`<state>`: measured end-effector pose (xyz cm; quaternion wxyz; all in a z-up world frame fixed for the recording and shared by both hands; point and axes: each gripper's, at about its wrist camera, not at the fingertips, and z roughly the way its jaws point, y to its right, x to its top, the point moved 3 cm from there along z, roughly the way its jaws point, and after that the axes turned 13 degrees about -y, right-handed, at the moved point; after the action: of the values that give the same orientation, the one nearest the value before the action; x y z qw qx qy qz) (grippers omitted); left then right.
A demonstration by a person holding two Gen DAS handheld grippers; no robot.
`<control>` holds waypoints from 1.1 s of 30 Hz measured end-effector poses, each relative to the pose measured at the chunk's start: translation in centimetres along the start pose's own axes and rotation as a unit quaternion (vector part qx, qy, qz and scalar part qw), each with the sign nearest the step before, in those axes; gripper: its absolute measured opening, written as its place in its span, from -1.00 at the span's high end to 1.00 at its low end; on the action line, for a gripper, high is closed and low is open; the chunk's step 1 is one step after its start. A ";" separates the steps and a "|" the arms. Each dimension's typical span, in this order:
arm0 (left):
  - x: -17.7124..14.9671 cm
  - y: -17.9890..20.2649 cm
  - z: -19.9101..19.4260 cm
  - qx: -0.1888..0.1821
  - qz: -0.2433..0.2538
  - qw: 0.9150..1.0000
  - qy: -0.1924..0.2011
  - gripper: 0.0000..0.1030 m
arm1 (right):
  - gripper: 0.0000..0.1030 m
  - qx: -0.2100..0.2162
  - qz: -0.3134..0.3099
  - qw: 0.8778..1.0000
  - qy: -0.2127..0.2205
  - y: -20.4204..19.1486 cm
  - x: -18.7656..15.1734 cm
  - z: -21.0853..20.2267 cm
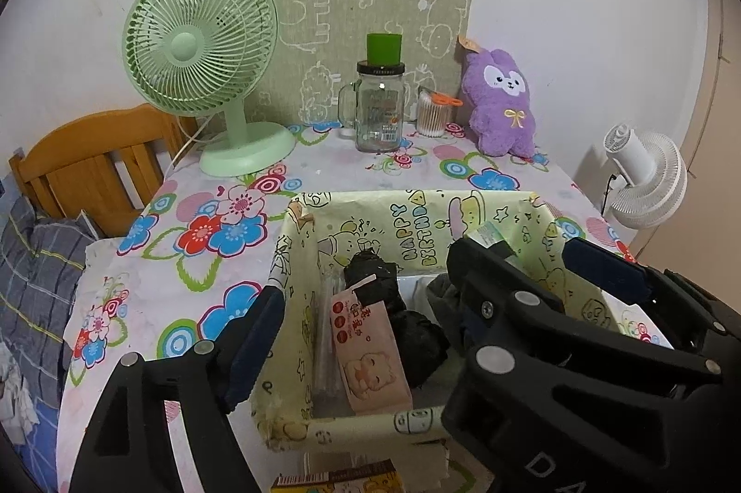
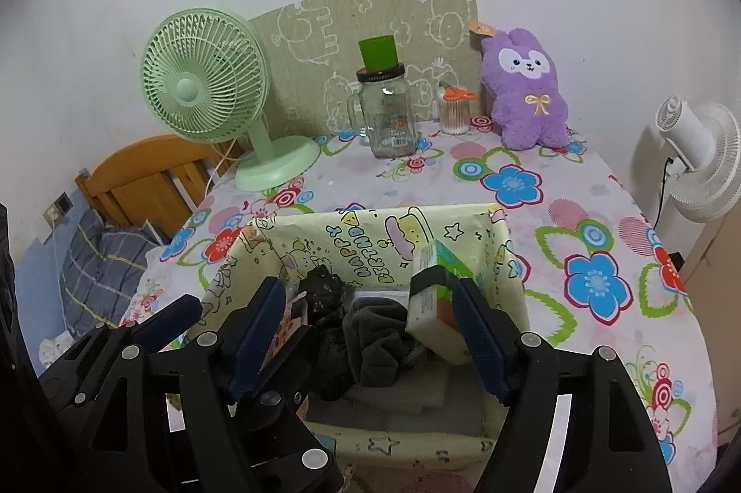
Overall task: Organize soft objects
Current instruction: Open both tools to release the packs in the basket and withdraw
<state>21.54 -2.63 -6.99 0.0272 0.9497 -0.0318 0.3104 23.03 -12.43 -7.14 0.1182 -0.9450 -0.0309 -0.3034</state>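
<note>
A cardboard box lined with yellow birthday paper sits on the flowered table in front of me. Inside lie a pink wipes packet, a black crumpled bag and a dark grey cloth. My left gripper hangs open over the box's left half with nothing between its pads. My right gripper is open over the right half. A white and green packet leans by its right finger, clear of the left one. A purple plush rabbit stands at the back.
At the table's back stand a green fan, a glass jar mug with a green cup on top, and a cotton swab tub. A white fan stands off the right edge. A wooden headboard and bedding lie left.
</note>
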 end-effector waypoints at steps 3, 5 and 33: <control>-0.2 0.2 -0.9 0.000 -0.001 1.000 0.008 -0.66 | -0.60 -0.002 -0.001 1.000 0.010 0.0 -0.3 -1.0; -0.3 0.3 -1.5 0.000 0.000 1.000 0.014 -0.68 | -0.61 -0.003 -0.002 1.000 0.016 -0.1 -0.4 -1.7; -4.1 1.7 -10.0 0.001 0.003 0.996 0.088 -0.93 | -0.93 -0.022 -0.017 0.995 0.092 -1.3 -4.2 -11.6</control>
<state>12.28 -3.39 -1.30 0.0275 0.9187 -0.0320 0.3926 12.82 -13.90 -0.19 0.0949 -0.9149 -0.0294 -0.3914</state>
